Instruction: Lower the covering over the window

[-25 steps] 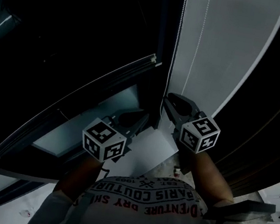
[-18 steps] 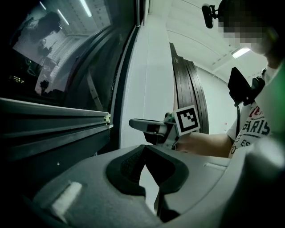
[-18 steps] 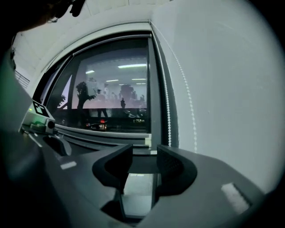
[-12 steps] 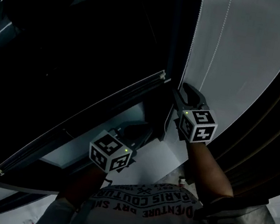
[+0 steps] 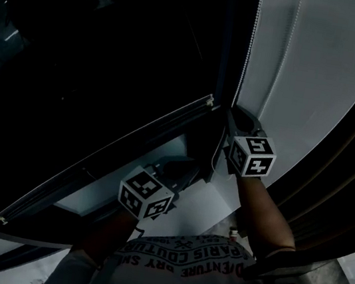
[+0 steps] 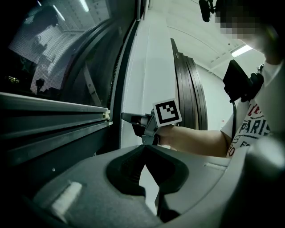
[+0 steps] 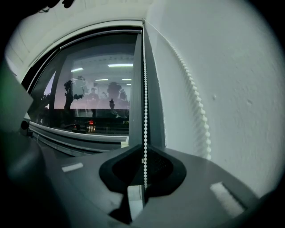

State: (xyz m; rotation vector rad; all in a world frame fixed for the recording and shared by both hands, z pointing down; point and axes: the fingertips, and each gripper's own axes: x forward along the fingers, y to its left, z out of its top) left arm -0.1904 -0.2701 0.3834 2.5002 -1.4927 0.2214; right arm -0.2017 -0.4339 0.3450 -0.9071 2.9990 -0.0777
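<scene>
The right tool [image 5: 237, 117] is raised beside the window frame, and its jaws are closing on the nearer strand of the white plastic bead chain [image 7: 144, 89]. In the right gripper view [image 7: 143, 150] that strand runs straight down into the line where the two jaws meet. The chain's other strand [image 7: 196, 103] hangs free against the white wall [image 7: 240, 80].

The left tool [image 5: 184, 166] is held lower, over the pale window ledge [image 5: 198, 199]. In its own view [image 6: 143, 149] the jaws are together with nothing between them.

The dark window covering [image 6: 46, 38] looks like see-through mesh. Its pale bottom rail [image 5: 104, 156] crosses the window, and the rail's right end [image 7: 124, 143] lies just beside the clamped strand, near the height of the right tool.
</scene>
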